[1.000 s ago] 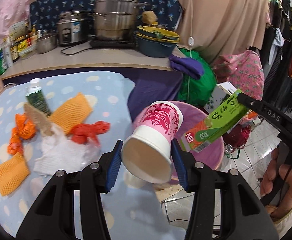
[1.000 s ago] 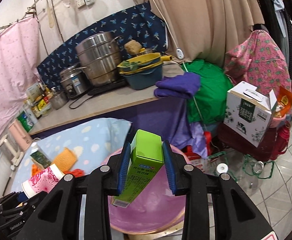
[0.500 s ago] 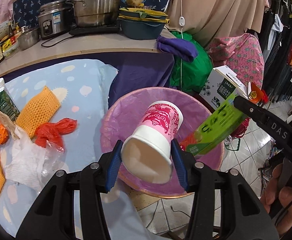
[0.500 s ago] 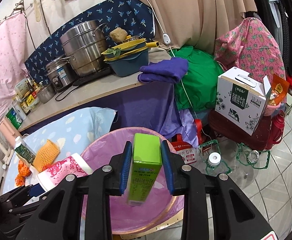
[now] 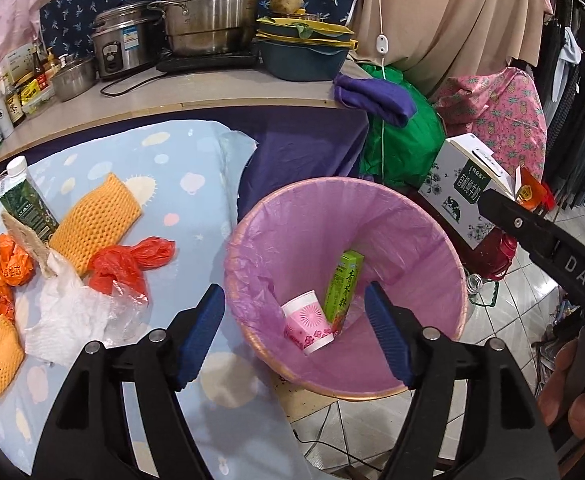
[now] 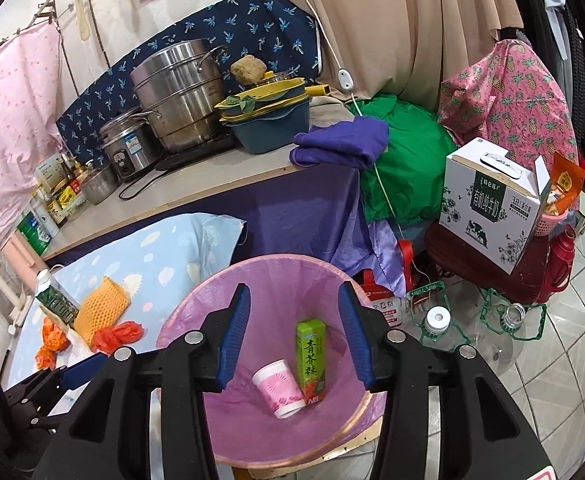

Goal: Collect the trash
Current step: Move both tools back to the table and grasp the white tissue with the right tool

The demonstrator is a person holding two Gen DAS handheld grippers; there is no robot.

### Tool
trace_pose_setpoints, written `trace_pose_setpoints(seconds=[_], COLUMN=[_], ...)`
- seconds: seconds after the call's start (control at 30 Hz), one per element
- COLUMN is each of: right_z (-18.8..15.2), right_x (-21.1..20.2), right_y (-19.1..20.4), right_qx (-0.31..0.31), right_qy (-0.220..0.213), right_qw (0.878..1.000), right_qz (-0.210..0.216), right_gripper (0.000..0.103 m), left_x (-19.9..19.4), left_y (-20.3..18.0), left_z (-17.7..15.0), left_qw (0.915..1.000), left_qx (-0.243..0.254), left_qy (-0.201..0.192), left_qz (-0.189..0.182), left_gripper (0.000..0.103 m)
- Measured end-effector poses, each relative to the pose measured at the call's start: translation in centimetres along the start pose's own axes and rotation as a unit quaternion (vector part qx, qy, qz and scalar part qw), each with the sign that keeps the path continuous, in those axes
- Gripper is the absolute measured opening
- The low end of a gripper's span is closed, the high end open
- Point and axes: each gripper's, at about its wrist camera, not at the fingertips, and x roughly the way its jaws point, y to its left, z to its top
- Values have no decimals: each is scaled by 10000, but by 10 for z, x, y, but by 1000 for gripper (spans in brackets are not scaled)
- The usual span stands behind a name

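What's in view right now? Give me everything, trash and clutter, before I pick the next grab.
bin: 1, pink liner, on the floor beside the table
paper cup: 1, pink and white, lying in the bin
green carton: 1, green, in the bin, leaning beside the cup
foam nets: 2, orange, on the table
plastic bags: several, red and orange, on the table
tissue: 1, white, crumpled on the table
drink carton: 1, dark green, upright on the table
milk box: 1, white, right of the bin
steel pots: 2, silver, back counter
basins: stacked, blue and yellow, counter
left tongs: open, empty, over the bin
right tongs: open, empty, over the bin
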Motion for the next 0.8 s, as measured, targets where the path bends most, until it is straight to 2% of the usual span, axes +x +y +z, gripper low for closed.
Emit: trace_pose_setpoints(seconds=[0.43,0.63,0.8], right_z=[-7,-13,-24], right_x=[-7,-8,-5], right_y=[29,47,68], right_qx=[-232,-383,-542], right_qy=[42,98,234], right_qw=[9995,9987,9971], right_qz=[220,329,471], right_gripper=[47,49,51], left_x=[-21,-29,-36], left_y=[20,46,80], left_z=[-7,-19,-35], left_qw=[9994,9979,9944], left_qx=[-206,-511,-823], left_qy=[-155,-116,-85], left_qz=[221,378,658], left_gripper=[69,69,76])
